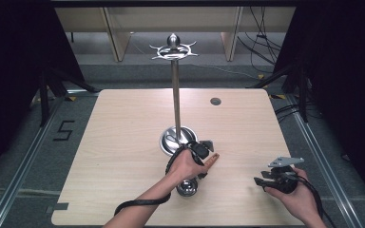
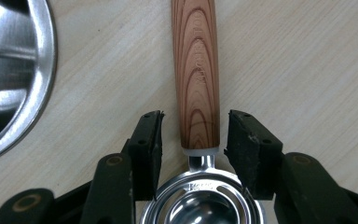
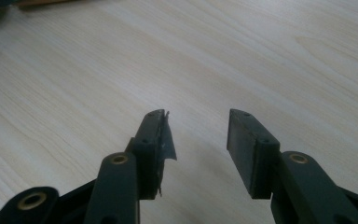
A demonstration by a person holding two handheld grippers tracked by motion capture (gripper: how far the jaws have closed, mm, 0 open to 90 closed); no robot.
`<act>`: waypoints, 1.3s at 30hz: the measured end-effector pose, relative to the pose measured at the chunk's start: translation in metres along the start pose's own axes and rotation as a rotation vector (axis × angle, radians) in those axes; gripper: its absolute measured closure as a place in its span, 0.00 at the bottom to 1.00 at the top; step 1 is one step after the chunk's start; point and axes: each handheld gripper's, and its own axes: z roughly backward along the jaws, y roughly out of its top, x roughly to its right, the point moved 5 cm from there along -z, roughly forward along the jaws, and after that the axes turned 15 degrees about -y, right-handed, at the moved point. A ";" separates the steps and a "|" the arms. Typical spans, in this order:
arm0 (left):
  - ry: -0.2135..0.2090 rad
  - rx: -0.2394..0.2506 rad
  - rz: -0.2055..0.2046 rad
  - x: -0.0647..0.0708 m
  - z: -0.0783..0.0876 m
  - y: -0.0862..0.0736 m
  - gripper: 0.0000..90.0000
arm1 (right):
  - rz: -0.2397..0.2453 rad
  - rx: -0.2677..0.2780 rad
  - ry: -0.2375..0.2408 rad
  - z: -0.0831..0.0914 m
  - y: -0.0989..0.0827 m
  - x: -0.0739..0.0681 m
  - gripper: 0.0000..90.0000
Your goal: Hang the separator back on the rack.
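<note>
hand (image 1: 186, 165) hides ladle (image 2: 198, 79) neck

A pale wood-grain worktop (image 1: 123, 142) with rounded corners fills the middle of the frame, a small dark round cap (image 1: 216, 101) set into it toward the upper right. Grey carpeted floor (image 1: 33, 142) surrounds it, with metal rails (image 1: 24, 166) running along both sides and a black "5" (image 1: 64, 130) marked at the left. Black curtains (image 1: 14, 57) close off both upper corners, while light wooden panels (image 1: 119, 33) and loose cables (image 1: 261, 42) lie along the top of the frame.

A left hand-held gripper (image 1: 203, 148) hovers over a wooden-handled scoop (image 1: 211, 161) beside the metal stand (image 1: 175, 95).
</note>
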 end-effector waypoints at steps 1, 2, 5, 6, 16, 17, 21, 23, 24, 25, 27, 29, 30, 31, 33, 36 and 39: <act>0.002 -0.008 -0.001 -0.001 -0.002 0.000 0.61 | 0.035 -0.007 -0.007 0.001 -0.001 0.003 0.64; -0.001 -0.002 0.003 -0.001 -0.004 0.001 0.62 | 0.042 -0.008 -0.008 0.001 -0.001 0.004 0.64; 0.003 0.006 0.010 -0.001 -0.006 0.002 0.62 | 0.018 0.013 -0.001 -0.001 0.000 0.002 0.64; -0.003 0.001 0.023 0.000 -0.007 0.002 0.62 | 0.022 0.013 -0.003 -0.001 0.000 0.002 0.64; 0.028 0.001 0.013 0.002 -0.011 0.003 0.72 | 0.013 0.038 -0.006 -0.003 0.000 0.001 0.64; 0.029 -0.006 0.012 0.002 -0.010 0.003 0.74 | 0.011 -0.008 0.003 0.001 0.000 0.001 0.64; 0.059 0.004 -0.019 0.001 -0.010 0.003 0.76 | 0.000 -0.004 0.006 0.000 0.000 0.000 0.64; 0.054 0.016 -0.014 0.000 -0.010 0.003 0.76 | 0.005 0.001 0.006 0.000 0.000 0.000 0.64; 0.049 0.016 -0.010 0.000 -0.010 0.002 0.76 | 0.008 0.000 0.003 0.000 0.000 0.000 0.64; 0.044 -0.003 -0.015 0.000 -0.008 0.001 0.76 | 0.003 -0.002 0.004 0.000 -0.001 0.000 0.64; 0.039 0.012 -0.021 -0.001 -0.007 0.000 0.76 | 0.007 0.000 0.003 0.000 0.000 0.001 0.64; 0.034 0.037 -0.027 0.000 -0.005 -0.001 0.76 | 0.001 0.001 0.003 -0.001 0.000 0.000 0.64; 0.035 0.051 -0.033 0.000 -0.003 -0.002 0.76 | 0.001 0.001 0.003 -0.001 0.000 0.000 0.64; 0.035 0.065 -0.037 0.001 -0.001 -0.002 0.76 | 0.001 0.002 0.003 -0.001 0.000 0.000 0.64; 0.032 0.074 -0.043 0.002 0.001 -0.003 0.76 | 0.001 0.001 0.003 -0.001 0.000 0.000 0.64; 0.013 0.145 -0.031 0.005 0.010 -0.008 0.76 | 0.026 0.010 0.000 -0.001 -0.001 0.002 0.64; 0.010 0.187 -0.080 0.003 0.019 -0.012 0.76 | 0.022 0.015 0.000 -0.001 -0.001 0.002 0.64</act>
